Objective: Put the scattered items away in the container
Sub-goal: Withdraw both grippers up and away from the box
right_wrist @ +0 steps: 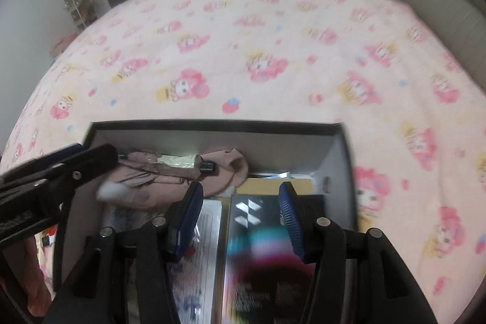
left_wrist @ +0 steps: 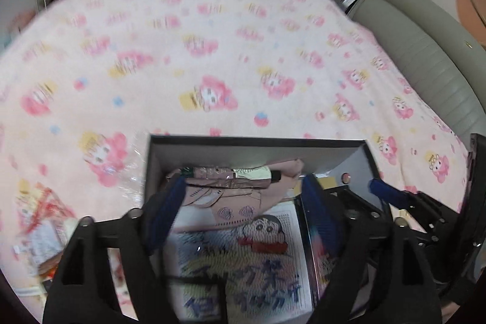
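Observation:
A grey open box (left_wrist: 258,149) (right_wrist: 212,131) sits on a pink cartoon blanket. Inside lie a folded pink umbrella (left_wrist: 231,182) (right_wrist: 170,172), a white book with a cartoon boy (left_wrist: 252,251) and a black box with a white pattern (right_wrist: 255,220). My left gripper (left_wrist: 243,202) is open above the cartoon book, empty. My right gripper (right_wrist: 240,211) is open above the black box, empty. The left gripper also shows at the left of the right wrist view (right_wrist: 60,172), and the right gripper at the right of the left wrist view (left_wrist: 395,196).
Loose packets and papers (left_wrist: 42,236) lie on the blanket (left_wrist: 212,50) left of the box. A grey sofa (left_wrist: 425,50) stands at the right. Cabinets and doors line the far wall.

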The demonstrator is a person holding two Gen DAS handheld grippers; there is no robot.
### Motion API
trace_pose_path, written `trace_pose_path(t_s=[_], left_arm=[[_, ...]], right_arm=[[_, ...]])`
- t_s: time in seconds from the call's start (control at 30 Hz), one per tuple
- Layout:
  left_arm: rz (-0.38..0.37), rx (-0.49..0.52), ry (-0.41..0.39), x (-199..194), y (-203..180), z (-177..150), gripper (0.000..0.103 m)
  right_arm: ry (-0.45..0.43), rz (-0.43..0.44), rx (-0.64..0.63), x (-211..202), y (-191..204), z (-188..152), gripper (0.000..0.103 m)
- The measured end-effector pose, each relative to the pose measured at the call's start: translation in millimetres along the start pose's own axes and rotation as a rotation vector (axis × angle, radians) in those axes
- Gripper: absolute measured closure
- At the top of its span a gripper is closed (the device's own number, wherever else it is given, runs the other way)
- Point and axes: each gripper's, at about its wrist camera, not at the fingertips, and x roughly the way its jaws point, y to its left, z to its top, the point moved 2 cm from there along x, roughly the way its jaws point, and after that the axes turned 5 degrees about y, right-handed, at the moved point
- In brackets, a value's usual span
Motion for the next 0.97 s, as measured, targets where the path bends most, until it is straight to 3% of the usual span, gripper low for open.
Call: trace_pose_path(t_s=[0.07,0.1,0.2,0.53,0.73,0.97], left_arm=[[0.041,0.035,-0.051,-29.0,-7.0,-8.8,0.011],[0.054,0.044,-0.07,-40.2,-9.4,-11.8,0.01],[0.101,0.062,-0.106,-76.0,-16.0,-26.2,0.002],[0.158,0.118,-0.205,-162.3,-36.7,-96.2,0.001],[0.17,0.073,-0.224,-180.9,-28.4,-144.6,0.001],[0.192,0.106,-0.198,-180.1,-26.7,-166.9,0.001]], right_arm=[[-0.053,-0.008,0.048,-28.5,-3.0,-13.2,0.036],[-0.074,-0.008,0.065,-40.6,-3.9,-19.9,0.035],[-0.129,-0.028,0.089,-77.7,-3.0,-41.8,0.034],[-0.258,-0.095,0.121,-170.1,8.9,-110.9,0.034],[-0.277,-0.112,0.093,-186.5,26.1,-150.0,0.034],[-0.274,-0.106,0.046,-192.7,40.9,-169.6,0.034]])
